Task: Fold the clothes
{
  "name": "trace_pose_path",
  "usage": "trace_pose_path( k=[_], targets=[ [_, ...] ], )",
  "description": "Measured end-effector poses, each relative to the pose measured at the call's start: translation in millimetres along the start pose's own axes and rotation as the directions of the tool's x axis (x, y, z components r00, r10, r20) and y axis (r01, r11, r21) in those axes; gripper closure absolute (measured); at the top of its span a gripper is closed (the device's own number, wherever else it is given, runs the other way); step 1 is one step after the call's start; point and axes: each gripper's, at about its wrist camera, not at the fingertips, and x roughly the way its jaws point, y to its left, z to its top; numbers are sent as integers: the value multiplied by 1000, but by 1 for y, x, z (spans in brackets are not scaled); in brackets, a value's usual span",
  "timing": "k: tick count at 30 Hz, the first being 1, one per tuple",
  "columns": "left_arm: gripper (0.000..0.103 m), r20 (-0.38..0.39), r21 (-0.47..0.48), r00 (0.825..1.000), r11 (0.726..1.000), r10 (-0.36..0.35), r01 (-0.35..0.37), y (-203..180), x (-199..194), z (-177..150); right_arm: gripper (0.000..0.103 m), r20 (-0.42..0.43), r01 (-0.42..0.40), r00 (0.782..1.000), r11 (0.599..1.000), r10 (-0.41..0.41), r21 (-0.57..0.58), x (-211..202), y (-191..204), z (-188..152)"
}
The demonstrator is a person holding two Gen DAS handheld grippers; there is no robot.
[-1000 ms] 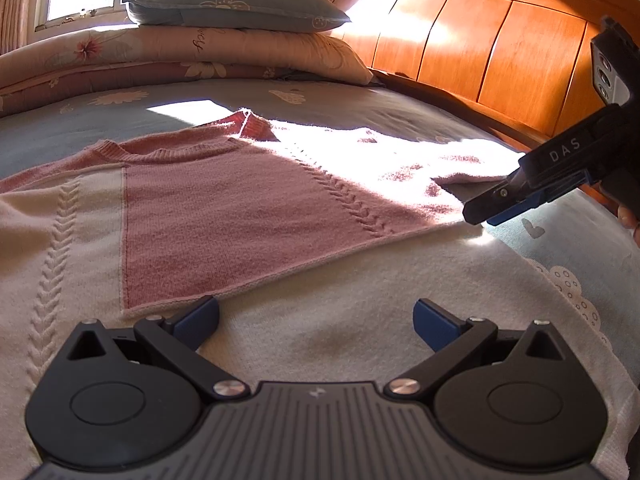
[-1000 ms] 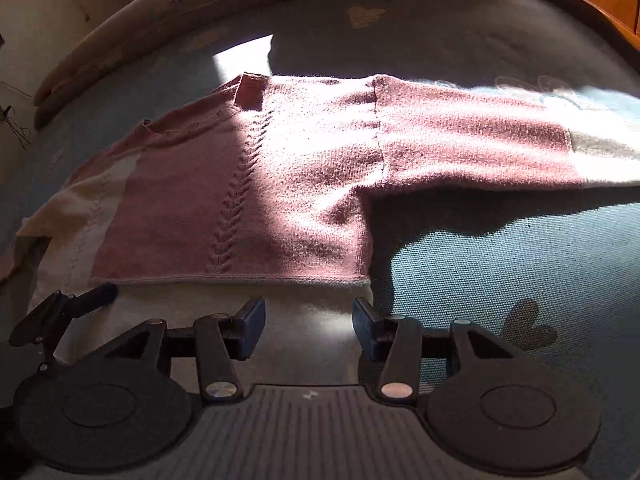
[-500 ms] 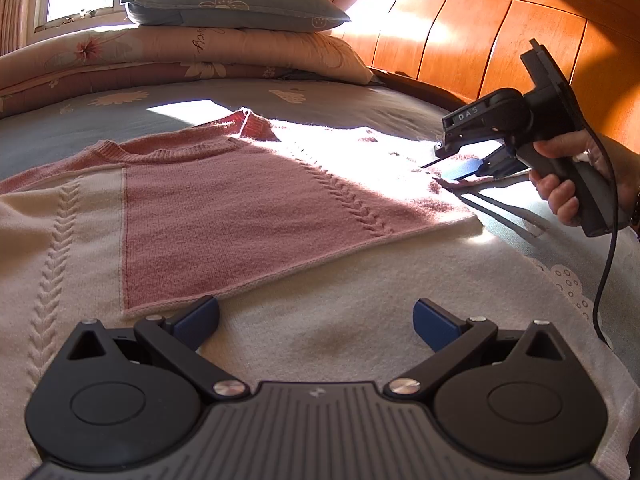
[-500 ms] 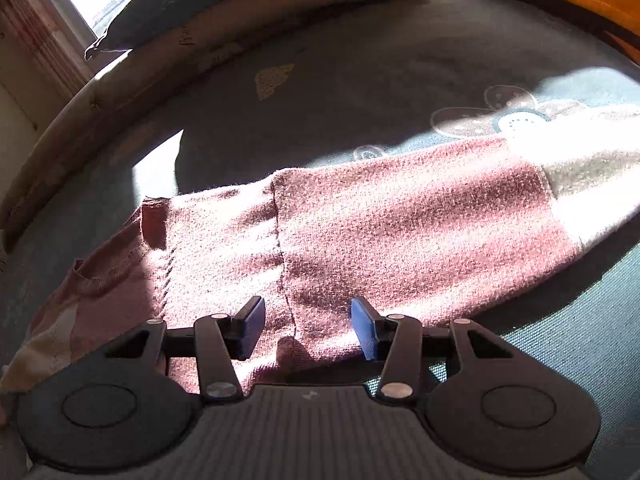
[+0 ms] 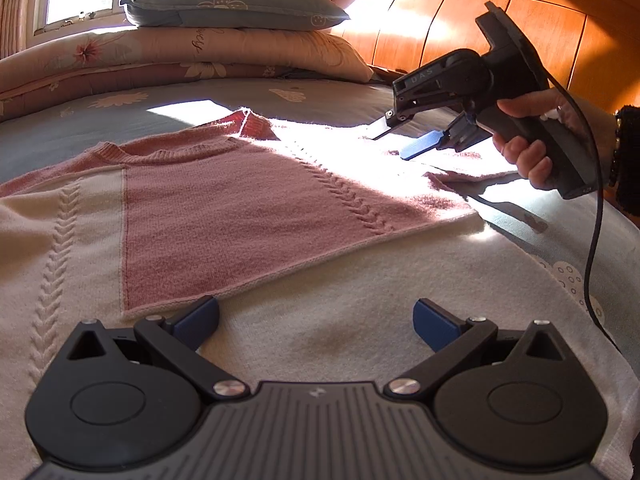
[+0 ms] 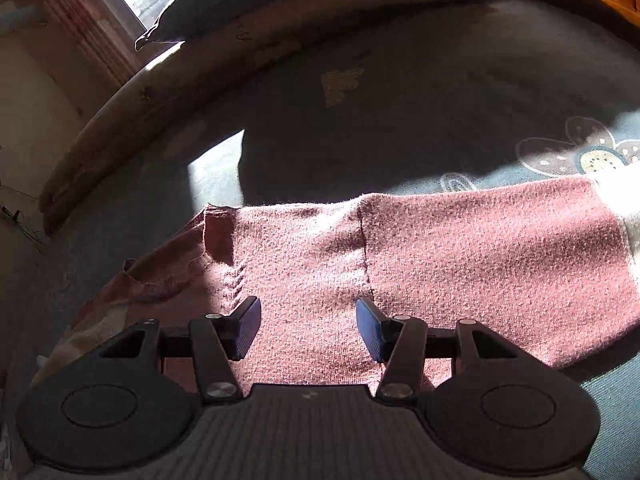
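my right tool (image 6: 308, 324), fingers spread and holding nothing, hovers at the shoulder seam of a soft, limp pink-and-cream sweater (image 5: 248, 216) spread on the bed (image 6: 440, 92); my left tool (image 5: 316, 322) gapes too.

Left wrist view: low and close over the cream lower part of the sweater (image 5: 320, 320), facing along the bed toward the pillows (image 5: 236, 4) and the wooden headboard (image 5: 500, 24). Right wrist view: higher, tilted down, very near the pink sleeve (image 6: 480, 264), facing the window side. Shared by both: the pink sweater top, the collar, the blue bedsheet (image 6: 400, 120).
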Motion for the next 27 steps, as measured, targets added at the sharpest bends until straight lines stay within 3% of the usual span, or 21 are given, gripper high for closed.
trace_pose_path(
  k=[3,8,12,14,17,22,27],
  targets=[
    [1,-2,0,1000,1000,-1,1,0,0,0,46,23,132,991,991,-131,-25,11,-7,1],
    [1,-75,52,997,999,6,-2,-7,-8,14,46,55,232,972,966,-227,-113,17,8,9],
    [1,-10,-31,996,996,-85,85,3,-22,19,45,86,312,950,933,-301,-180,22,20,15],
    [1,18,-44,997,997,-69,69,9,-22,18,44,98,348,937,915,-335,-204,26,24,18],
    [1,36,-39,999,998,-38,40,18,-19,18,44,86,374,927,912,-364,-170,45,17,23],
    [1,-6,-104,1000,994,-18,17,35,-3,13,39,111,384,922,915,-372,-122,66,8,43],
    [1,-5,-16,999,999,35,-35,23,0,8,34,83,348,937,926,-339,-146,63,22,46]
  ],
)
